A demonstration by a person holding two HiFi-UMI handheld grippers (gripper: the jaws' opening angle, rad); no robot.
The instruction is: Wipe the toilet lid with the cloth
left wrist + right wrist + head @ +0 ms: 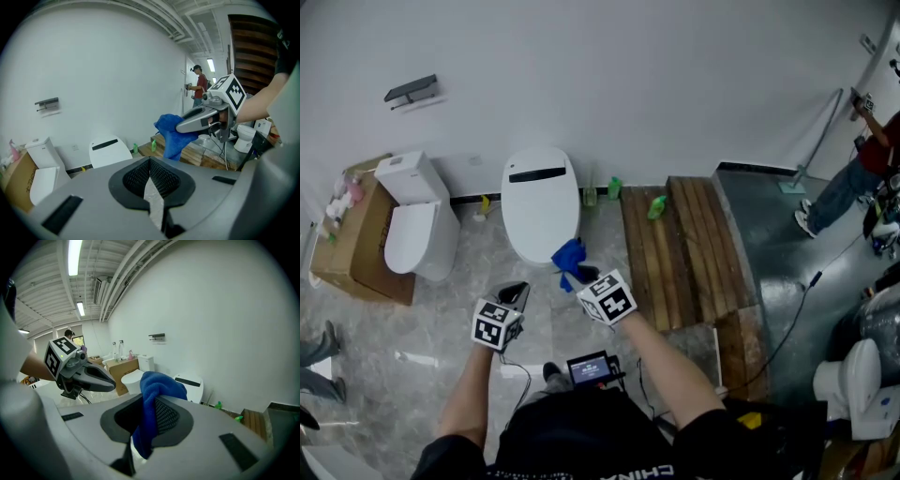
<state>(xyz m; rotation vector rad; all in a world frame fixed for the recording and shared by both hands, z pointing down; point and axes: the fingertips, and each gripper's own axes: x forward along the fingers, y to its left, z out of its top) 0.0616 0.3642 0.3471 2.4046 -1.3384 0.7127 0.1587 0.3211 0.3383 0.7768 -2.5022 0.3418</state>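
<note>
We are looking down at a grey marbled floor (pixel 441 337) running up to a plain white wall (pixel 656 84). A brown slatted wooden platform (pixel 675 248) is lying right of the toilets. The white oval toilet lid (pixel 540 202) is sitting shut at centre against the wall. A second white toilet with a tank (pixel 417 230) is standing to its left, beside a brown cardboard box (pixel 347 258). The left gripper (pixel 515 293) is hovering in front of the lid, jaws pressed together on nothing. The right gripper (pixel 585 276) is hanging just beside it, jaws pinching the crumpled blue cloth (pixel 568 256). The cloth is dangling in the air near the lid's front right edge, not touching it. Small green bottles (pixel 614 187) are standing by the wall
</note>
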